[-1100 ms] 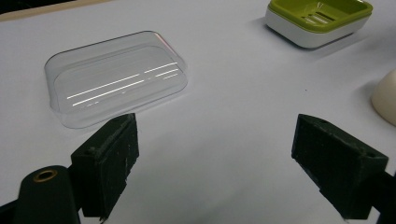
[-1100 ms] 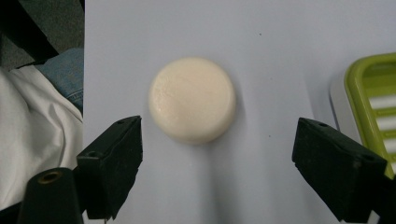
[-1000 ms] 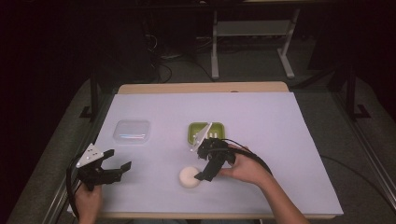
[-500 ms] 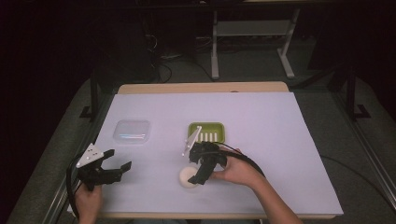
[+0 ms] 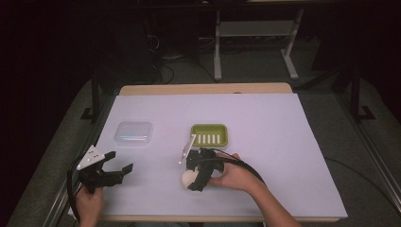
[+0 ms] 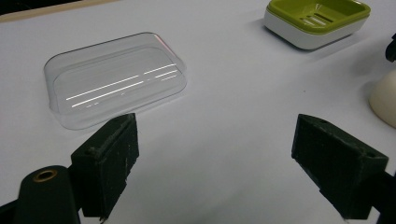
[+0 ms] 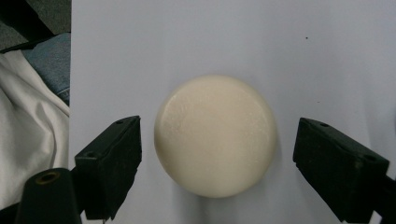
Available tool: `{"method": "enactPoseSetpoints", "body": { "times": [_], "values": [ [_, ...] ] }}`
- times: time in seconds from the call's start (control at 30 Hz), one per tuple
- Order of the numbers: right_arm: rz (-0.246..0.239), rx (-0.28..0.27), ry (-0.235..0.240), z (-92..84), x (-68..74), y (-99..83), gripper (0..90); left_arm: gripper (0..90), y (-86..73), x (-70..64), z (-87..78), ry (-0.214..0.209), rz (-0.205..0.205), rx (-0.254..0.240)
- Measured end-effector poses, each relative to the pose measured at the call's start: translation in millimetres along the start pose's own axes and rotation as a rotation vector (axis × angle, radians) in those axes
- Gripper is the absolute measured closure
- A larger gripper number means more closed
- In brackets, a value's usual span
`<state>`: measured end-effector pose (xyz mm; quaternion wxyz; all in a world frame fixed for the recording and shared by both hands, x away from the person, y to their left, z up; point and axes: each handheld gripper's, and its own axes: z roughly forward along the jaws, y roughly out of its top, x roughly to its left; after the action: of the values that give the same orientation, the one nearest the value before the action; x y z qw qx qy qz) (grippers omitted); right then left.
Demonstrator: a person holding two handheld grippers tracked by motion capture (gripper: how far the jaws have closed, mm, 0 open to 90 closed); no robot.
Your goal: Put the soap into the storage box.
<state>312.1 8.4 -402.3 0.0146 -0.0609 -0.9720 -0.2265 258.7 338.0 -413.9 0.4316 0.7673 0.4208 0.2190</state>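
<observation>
White paper covers the table (image 5: 283, 142). Near its front edge a round cream soap (image 7: 215, 135) lies flat between the right gripper's (image 5: 195, 176) wide-open jaws, touching neither. At the near left, the left gripper (image 5: 111, 170) hovers spread wide, holding nothing, beside a clear lid (image 6: 116, 77).

— What sits on the white table cover (image 5: 283, 142)?

— A clear plastic lid (image 5: 134, 133) at the left and a green soap dish (image 5: 209, 135) near the middle, well apart.

— And the grippers?

— The left gripper (image 5: 119, 166) hovers at the near left edge, jaws spread, nothing between them. The right gripper (image 5: 191, 177) points down at a round cream soap (image 5: 187, 178) lying just in front of the dish.

— Is it gripping the soap?

— From above I cannot tell; the gripper's body covers part of it.
</observation>
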Motion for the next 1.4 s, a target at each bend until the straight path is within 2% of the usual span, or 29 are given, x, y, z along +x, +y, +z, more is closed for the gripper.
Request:
{"method": "enactPoseSetpoints", "body": {
  "times": [0.43, 0.73, 0.97, 1.4],
  "values": [
    [0.017, 0.012, 0.01, 15.7, 0.6, -0.7, 15.0, 14.5, 0.1, -0.4, 0.8, 0.0, -0.004, -0.002],
    [0.009, 0.032, -0.006, 22.8, 2.0, -0.3, 15.5, 14.5, 0.0, 0.1, 0.7, 0.002, -0.003, -0.001],
    [0.018, 0.033, -0.012, 24.2, 2.6, -1.2, 18.7, 14.5, 0.1, 0.1, 0.4, 0.002, -0.002, -0.001],
    [-0.007, 0.037, -0.022, 27.7, 3.8, -0.8, 22.8, 14.5, 0.2, 0.1, -0.2, 0.002, -0.001, -0.002]
  ]
}}
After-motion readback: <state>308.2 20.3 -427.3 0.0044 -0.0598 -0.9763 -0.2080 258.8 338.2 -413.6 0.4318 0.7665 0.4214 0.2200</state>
